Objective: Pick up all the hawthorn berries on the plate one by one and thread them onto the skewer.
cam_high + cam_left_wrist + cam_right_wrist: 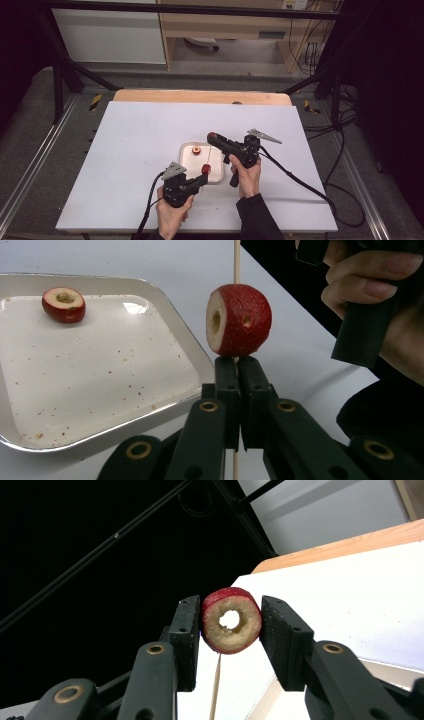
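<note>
Black tongs point(209, 137) with brass rivets, grey plates, trailing cables.

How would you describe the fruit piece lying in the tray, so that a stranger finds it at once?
Start at the white table and find the shallow white tray near its middle. The red cored fruit piece lies alone at the tray's far end. Unlike the fruit on the wooden skewer or the ring between the right gripper's jaws, nothing holds it.
</note>
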Action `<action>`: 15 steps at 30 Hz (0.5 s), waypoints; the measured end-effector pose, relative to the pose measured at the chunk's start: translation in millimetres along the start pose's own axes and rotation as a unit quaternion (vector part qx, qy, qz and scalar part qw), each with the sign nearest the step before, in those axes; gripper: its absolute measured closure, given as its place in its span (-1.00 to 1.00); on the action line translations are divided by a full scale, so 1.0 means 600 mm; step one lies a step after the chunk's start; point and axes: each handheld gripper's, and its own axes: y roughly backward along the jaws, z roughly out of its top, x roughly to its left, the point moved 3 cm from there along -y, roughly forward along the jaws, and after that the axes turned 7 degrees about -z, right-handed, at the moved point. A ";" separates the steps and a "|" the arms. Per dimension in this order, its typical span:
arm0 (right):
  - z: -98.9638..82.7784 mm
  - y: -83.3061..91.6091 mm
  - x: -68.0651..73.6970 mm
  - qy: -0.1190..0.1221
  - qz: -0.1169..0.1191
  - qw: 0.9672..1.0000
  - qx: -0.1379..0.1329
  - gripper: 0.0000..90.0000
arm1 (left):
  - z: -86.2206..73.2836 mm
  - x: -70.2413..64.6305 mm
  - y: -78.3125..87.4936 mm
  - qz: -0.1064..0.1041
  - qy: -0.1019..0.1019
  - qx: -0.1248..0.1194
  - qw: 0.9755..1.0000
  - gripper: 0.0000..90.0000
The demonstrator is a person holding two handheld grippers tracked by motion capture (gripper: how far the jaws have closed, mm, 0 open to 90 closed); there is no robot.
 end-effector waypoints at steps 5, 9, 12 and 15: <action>-0.001 0.001 0.001 0.006 -0.001 1.000 -0.001 0.36 | 0.000 0.001 -0.001 -0.004 0.007 0.000 1.000 0.96; -0.001 0.002 0.000 0.018 -0.004 1.000 -0.002 0.36 | -0.001 0.000 -0.002 -0.005 0.006 0.000 1.000 0.96; -0.001 0.002 0.000 0.024 -0.006 1.000 -0.003 0.36 | 0.000 0.000 -0.002 -0.005 0.006 0.000 1.000 0.96; -0.001 0.002 -0.001 0.029 -0.007 1.000 -0.001 0.36 | -0.001 0.001 -0.003 -0.005 0.006 0.002 1.000 0.96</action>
